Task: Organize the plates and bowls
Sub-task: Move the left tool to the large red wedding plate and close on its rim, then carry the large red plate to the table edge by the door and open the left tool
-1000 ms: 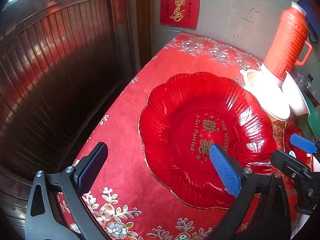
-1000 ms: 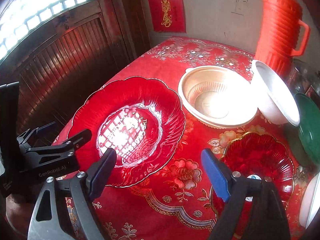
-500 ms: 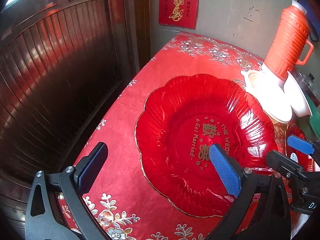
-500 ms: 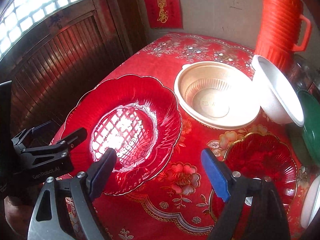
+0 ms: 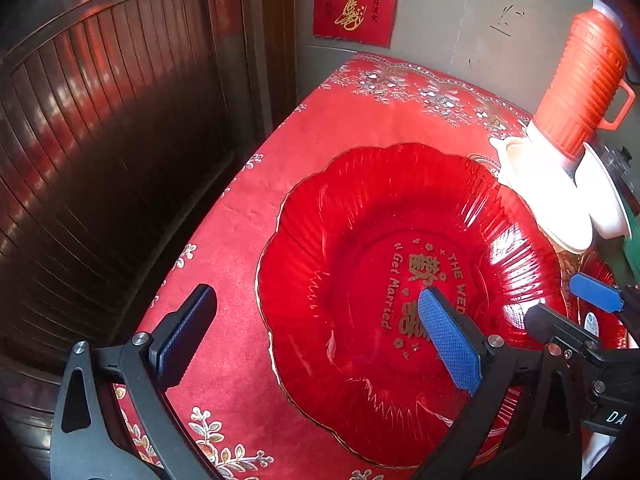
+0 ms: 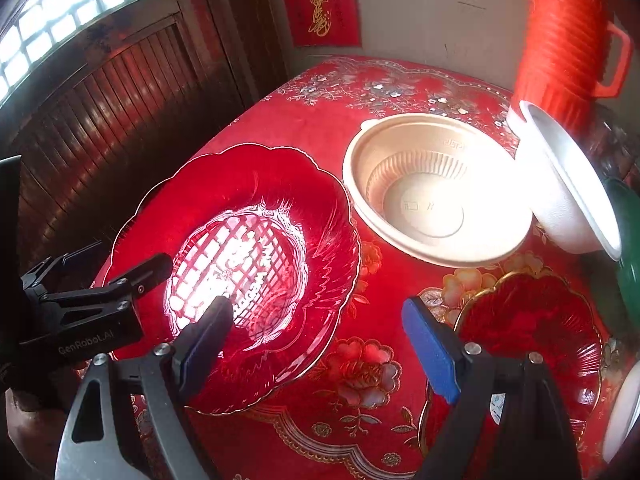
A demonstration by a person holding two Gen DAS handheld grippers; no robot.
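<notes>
**Both claws drift in over the big red plate**

My left claw point(image 5: 320, 336) hangs wide and holds nothing, its blue pad over the gold lettering of the large red plate point(image 5: 360, 240) and its dark pad out over the table point(image 5: 240, 240) near the left edge. My right claw point(image 6: 320, 344) is spread just as wide and also holds nothing. It straddles the cloth between the large plate's near rim and the small red plate point(image 6: 532, 320) at my right.

Over the last second both views have crept forward and a little lower: the large plate fills more of the left view, and the beige bowl point(image 6: 436, 192) sits nearer in the right one. No dish has shifted; only my claws have moved. I read that as an approach, with no grasp yet begun, so the sorting is barely started.

Farther back, the beige bowl lies just beside the large plate. A white bowl point(image 6: 572, 184) leans tilted at its right, touching or nearly touching it. Behind stands the orange thermos point(image 6: 560, 40), against the wall.
</notes>
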